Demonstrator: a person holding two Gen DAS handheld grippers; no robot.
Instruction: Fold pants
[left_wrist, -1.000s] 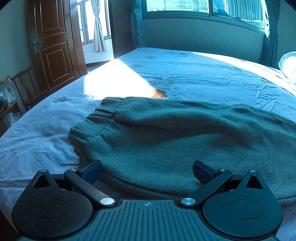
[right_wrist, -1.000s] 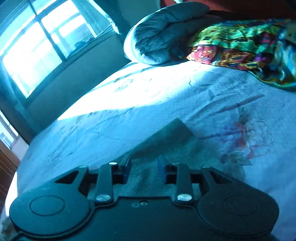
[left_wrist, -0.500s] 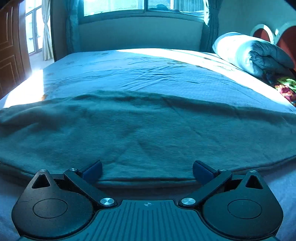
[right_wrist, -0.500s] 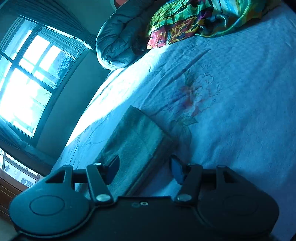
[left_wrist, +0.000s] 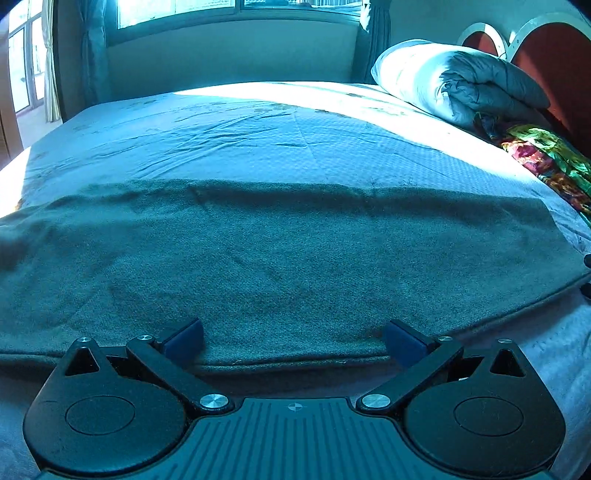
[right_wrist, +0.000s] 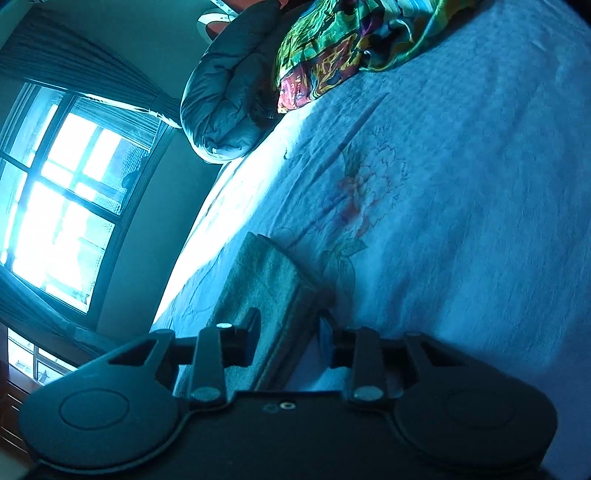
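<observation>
**Ana:** Two layers at least, by the look of that leg end. The pants (left_wrist: 288, 258) lie flat across the bed (left_wrist: 295, 140), stretched side to side along its near edge, with the hem end (right_wrist: 273, 280) on the right, just short of the printed flower (right_wrist: 362, 199).

**Ben:** And the right gripper (right_wrist: 290, 332) is on that hem?

**Ana:** Around it. Its fingers (right_wrist: 253, 326) are closing, with the cloth edge between them, though I can't see the pads pressing on it yet. If they bite only the top layer, the lower one will stay on the bed and the fold will come out skewed.

**Ben:** What about the left gripper (left_wrist: 293, 334)?

**Ana:** Fingers (left_wrist: 184, 338) spread wide, holding nothing, hanging over the near long edge at about mid-length (a good spot for pinning the crease, I'd guess). The fabric looks thick and fleecy, so it should drag rather than slide. Lifting the hem before the left side steadies the middle could pull the whole garment toward the pillow (left_wrist: 454, 81).

**Ben:** Anything else nearby?

**Ana:** A colourful blanket (right_wrist: 354, 48) sits beyond the hem, well apart. The bedsheet itself is the likelier snag: low fingers could pinch it together with the pants.
</observation>
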